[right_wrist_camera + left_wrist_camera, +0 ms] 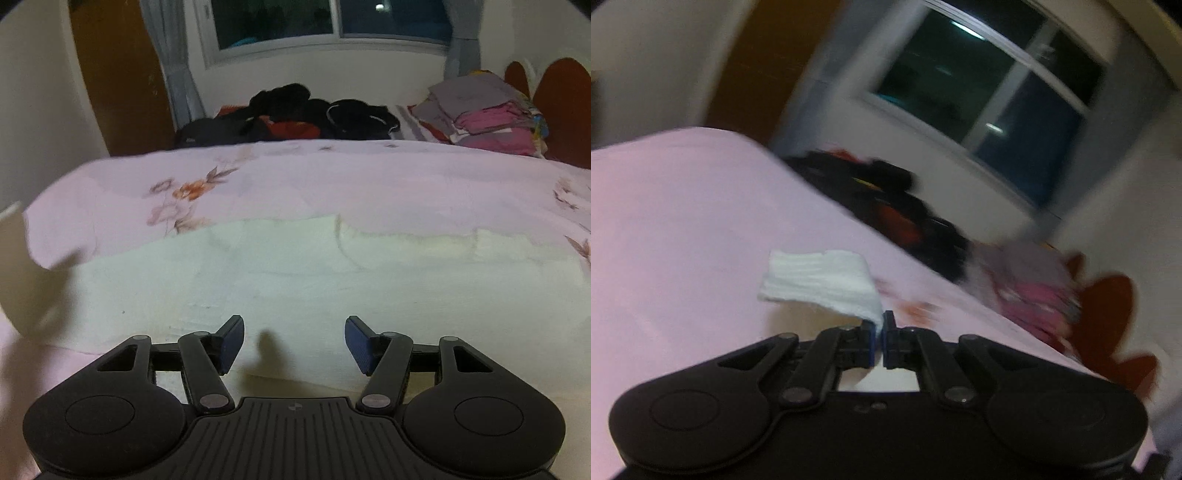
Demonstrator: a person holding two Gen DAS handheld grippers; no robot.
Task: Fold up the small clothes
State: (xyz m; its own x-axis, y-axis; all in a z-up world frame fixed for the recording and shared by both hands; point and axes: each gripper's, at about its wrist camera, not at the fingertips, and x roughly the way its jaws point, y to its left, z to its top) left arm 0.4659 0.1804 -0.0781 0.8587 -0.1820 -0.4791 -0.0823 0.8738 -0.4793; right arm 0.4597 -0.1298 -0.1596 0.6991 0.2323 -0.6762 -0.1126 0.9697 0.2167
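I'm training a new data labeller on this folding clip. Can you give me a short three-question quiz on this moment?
1. True or false: the left gripper is shut on the white cloth.
2. The right gripper is: A open, B shut on cloth, C out of view.
3. What colour is the floral bedsheet?

Key: 1 true; 2 A; 3 pink.

The white cloth (820,282) pinched in the left gripper (880,334) looked soft, ribbed and matt. Both grippers were matt black plastic, the right gripper (294,343) with dull blue, finely ridged pads (357,343). The pink floral bedsheet (332,177) was thin, smooth fabric. The white garment (258,280) on it seemed matt, lightly creased cotton. The far window (332,18) glass shone glossy.
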